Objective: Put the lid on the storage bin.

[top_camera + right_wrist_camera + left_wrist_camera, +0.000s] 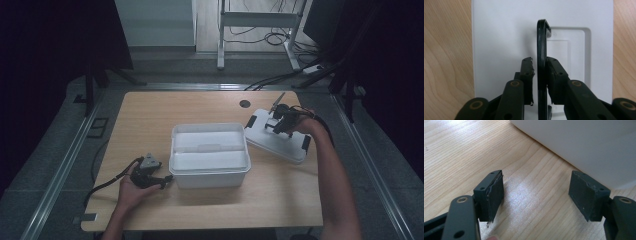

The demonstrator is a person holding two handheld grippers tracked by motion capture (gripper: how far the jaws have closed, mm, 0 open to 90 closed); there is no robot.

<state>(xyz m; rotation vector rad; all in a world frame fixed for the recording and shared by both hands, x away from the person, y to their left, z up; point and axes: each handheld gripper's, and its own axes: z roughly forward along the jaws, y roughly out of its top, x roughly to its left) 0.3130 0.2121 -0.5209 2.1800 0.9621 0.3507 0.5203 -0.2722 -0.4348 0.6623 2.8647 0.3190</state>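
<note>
A white lid (pixel 272 144) with black latches at its ends lies flat on the table, right of an uncovered white bin (pixel 210 172). My right gripper (pixel 277 126) points down over the lid. In the right gripper view a thin black handle (pixel 542 37) stands upright from the lid (pixel 499 37), between the jaws of my right gripper (pixel 539 67). The right pad lies against the handle and a narrow gap shows at the left pad. My left gripper (pixel 167 180) rests on the table by the bin's front left corner. Its jaws (pixel 536 192) stand wide apart over bare wood.
The bin's white wall (pixel 586 145) is just beyond the left jaws. A round cable hole (pixel 244 103) sits in the wooden tabletop (pixel 145 120) behind the lid. Cables trail from both grippers. A desk frame and loose cables stand on the floor beyond the table.
</note>
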